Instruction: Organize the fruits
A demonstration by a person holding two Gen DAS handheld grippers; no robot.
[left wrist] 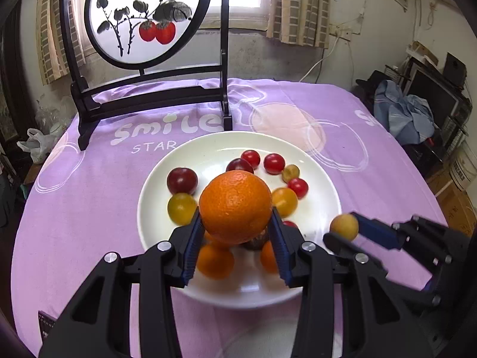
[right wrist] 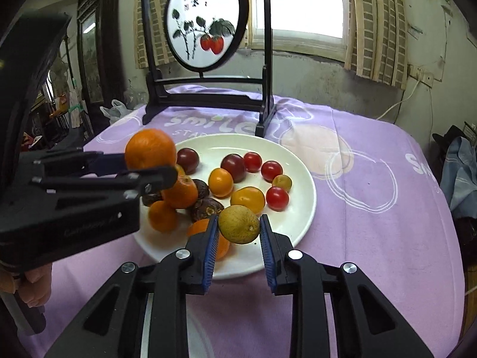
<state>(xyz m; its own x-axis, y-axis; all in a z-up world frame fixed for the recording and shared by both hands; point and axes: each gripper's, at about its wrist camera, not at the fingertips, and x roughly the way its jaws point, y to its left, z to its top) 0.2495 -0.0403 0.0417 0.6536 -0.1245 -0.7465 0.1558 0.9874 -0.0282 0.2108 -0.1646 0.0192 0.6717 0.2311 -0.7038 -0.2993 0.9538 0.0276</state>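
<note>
Left tool point(left wrist: 235, 229) grips an orange point(left wrist: 235, 205), hiding fruit beneath.

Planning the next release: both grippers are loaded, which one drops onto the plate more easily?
Probably right. The right gripper holds the small fruit low over bare plate; the left gripper holds the orange above piled fruit.

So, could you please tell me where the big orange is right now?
The big orange is gripped in the left gripper, raised above the white plate's near-left side, over smaller oranges.
</note>
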